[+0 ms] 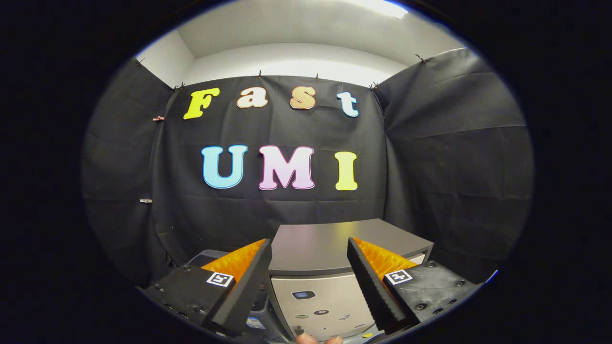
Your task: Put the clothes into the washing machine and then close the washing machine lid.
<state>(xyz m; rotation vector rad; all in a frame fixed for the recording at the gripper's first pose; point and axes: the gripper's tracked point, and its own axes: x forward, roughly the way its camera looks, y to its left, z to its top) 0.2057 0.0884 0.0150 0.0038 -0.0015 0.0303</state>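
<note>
Claw: held level, aimed straight ahead at the booth's back wall, fingers spread wide apart and grasping nothing; each finger carries a small square marker on its upper face. Washer: directly ahead of and between the fingers, below the claw's line of sight, a boxy unit with a dark flat lid lying closed and level on top and a pale front panel facing the claw. The panel bears a small screen and a few round controls, too small to make out. The washer's long side runs across the view, from one finger to the other, its right end reaching past the right finger. Fingertips: a person's, showing just below the panel, between the claw's fingers. A dark object: low, behind the left finger and beside the washer's left end; what it is cannot be told. Wall: black cloth, pinned along the top, closing in the washer at back and on both sides.
</note>
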